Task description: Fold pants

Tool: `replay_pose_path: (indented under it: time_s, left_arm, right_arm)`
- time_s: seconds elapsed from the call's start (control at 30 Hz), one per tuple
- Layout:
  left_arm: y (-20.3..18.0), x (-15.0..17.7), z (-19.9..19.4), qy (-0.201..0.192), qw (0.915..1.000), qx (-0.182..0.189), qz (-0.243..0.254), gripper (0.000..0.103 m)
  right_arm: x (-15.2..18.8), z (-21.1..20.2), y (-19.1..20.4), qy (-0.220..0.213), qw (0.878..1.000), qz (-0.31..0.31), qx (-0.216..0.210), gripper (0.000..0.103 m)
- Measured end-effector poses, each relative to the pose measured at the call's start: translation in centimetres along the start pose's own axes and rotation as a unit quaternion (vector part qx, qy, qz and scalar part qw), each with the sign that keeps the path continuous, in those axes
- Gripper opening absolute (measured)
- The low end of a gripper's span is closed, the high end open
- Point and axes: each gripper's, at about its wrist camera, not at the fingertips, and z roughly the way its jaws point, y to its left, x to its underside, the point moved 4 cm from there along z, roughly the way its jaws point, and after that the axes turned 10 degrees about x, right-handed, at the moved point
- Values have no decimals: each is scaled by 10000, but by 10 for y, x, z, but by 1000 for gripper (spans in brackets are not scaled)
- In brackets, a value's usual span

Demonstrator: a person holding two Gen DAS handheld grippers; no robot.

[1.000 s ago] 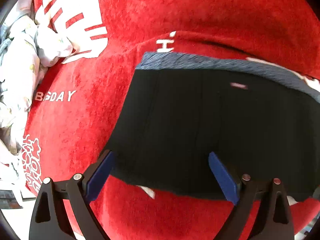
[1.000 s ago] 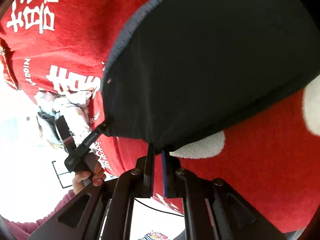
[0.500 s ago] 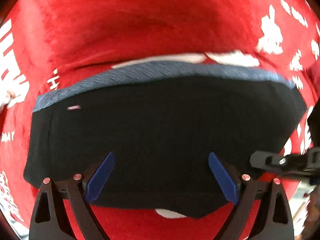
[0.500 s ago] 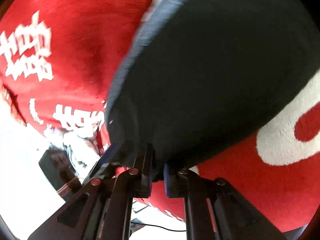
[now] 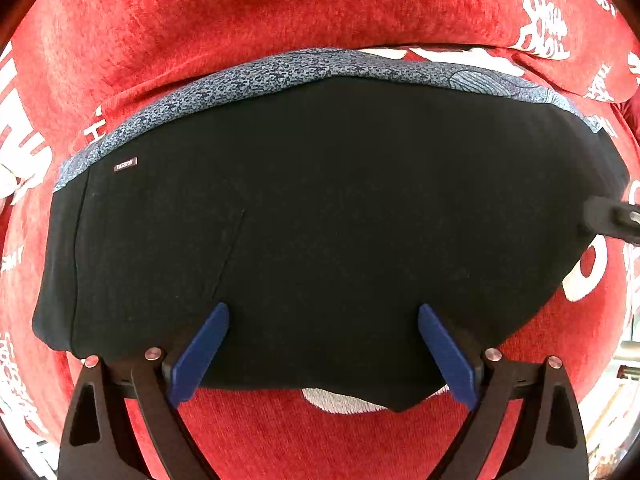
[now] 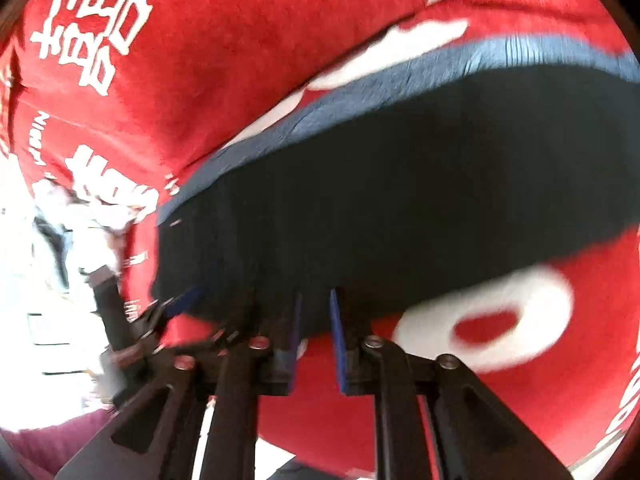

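Likely home: red plush blanket [image 5: 280, 12] with white festive lettering as work surface, room beyond blurred

Folded black pants [image 5: 340, 220] lie flat on red printed blanket [image 5: 280, 12].

The folded pants [image 5: 340, 220] lie on the blanket [image 5: 280, 12] (waistband [image 5: 280, 72] at the far side), near its front edge.

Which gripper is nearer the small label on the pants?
Left. The left gripper hangs open over the pants, the label up-left of it. The right gripper, opening, sits at the far edge.
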Motion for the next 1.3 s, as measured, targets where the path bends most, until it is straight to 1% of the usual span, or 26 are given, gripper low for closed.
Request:
replay_pose_path:
  time_s: [0.03, 0.07, 0.13, 0.17, 0.27, 0.33, 0.37, 0.43, 0.47, 0.53, 0.57, 0.63, 0.67, 0.7, 0.73, 0.77, 0.83, 0.9, 0.97, 1.0, 1.03, 1.1, 1.13, 1.2, 1.23, 1.3]
  left_arm:
    - [0, -1, -2, -1, 10000, 14, -13, 97]
    - [3, -2, -7, -9, 10000, -11, -59, 97]
    - [15, 1, -21, -158, 9997, -82, -152, 97]
    - [25, 0, -32, -342, 9990, -104, -267, 97]
    - [64, -7, -57, -785, 9945, -289, -624, 97]
    - [87, -11, -64, -944, 9915, -485, -751, 97]
    - [107, -13, -66, -1007, 9888, -693, -855, 97]
    - [130, -13, -64, -1043, 9858, -857, -997, 97]
    - [146, -11, -60, -1018, 9846, -895, -1108, 97]
    - [167, 4, -49, -818, 9844, -844, -1309, 97]
    - [177, 13, -39, -700, 9849, -649, -1446, 97]
    - [178, 23, -40, -949, 9843, -428, -1425, 97]
    - [176, 24, -40, -957, 9853, -455, -1339, 97]
    - [175, 25, -40, -1004, 9852, -482, -1300, 97]
    - [176, 26, -41, -1061, 9842, -461, -1344, 97]
    - [177, 27, -40, -1118, 9827, -402, -1419, 97]
    - [178, 30, -41, -1217, 9814, -362, -1442, 97]
    - [177, 33, -42, -1332, 9802, -352, -1423, 97]
    - [177, 34, -42, -1407, 9793, -352, -1414, 97]
    - [176, 31, -42, -1421, 9791, -352, -1410, 97]
    - [176, 31, -42, -1441, 9788, -343, -1416, 97]
    - [178, 30, -44, -1404, 9788, -319, -1458, 97]
    - [178, 30, -47, -1382, 9786, -295, -1493, 97]
    - [178, 32, -53, -1441, 9773, -187, -1542, 97]
    - [178, 35, -58, -1496, 9764, -132, -1554, 97]
    - [178, 39, -60, -1450, 9771, -189, -1545, 97]
  right_arm:
    - [-6, 10, -6, 127, 9996, -29, 264, 39]
    - [-7, 25, -12, 413, 9980, -49, 486, 35]
    - [-11, 21, -12, 438, 9981, -69, 431, 35]
    - [-15, 14, -2, 471, 9978, -306, 342, 37]
    - [-30, 1, 33, 514, 9951, -812, -224, 37]
    - [-49, 2, 75, 538, 9890, -1287, -502, 37]
    - [-61, 5, 102, 519, 9841, -1580, -621, 37]
    - [-78, 19, 154, 606, 9730, -2080, -796, 39]
    - [-85, 31, 184, 762, 9653, -2323, -921, 39]
    - [-89, 57, 234, 915, 9508, -2781, -1018, 40]
    - [-89, 71, 261, 943, 9428, -3040, -987, 40]
    - [-87, 107, 308, 1053, 9301, -3405, -889, 41]
    - [-84, 118, 319, 1067, 9255, -3541, -819, 41]
    - [-83, 130, 337, 1087, 9196, -3704, -733, 45]
    - [-82, 148, 354, 1121, 9113, -3913, -614, 52]
    - [-80, 156, 359, 1105, 9063, -4048, -505, 54]
    - [-78, 184, 383, 1100, 8934, -4352, -204, 55]
    - [-79, 204, 396, 1136, 8858, -4499, -21, 55]
    - [-81, 221, 404, 1299, 8800, -4568, 42, 55]
    - [-80, 227, 404, 1449, 8763, -4594, 59, 54]
    - [-77, 234, 402, 1642, 8723, -4605, 92, 37]
    - [-74, 232, 406, 1752, 8714, -4581, -30, 12]
    - [-73, 223, 410, 1637, 8687, -4674, -89, 10]
    - [-69, 208, 418, 1723, 8624, -4742, -416, 10]
    - [-68, 203, 420, 1750, 8580, -4805, -484, 10]
    - [-71, 206, 420, 1799, 8597, -4758, -455, 10]
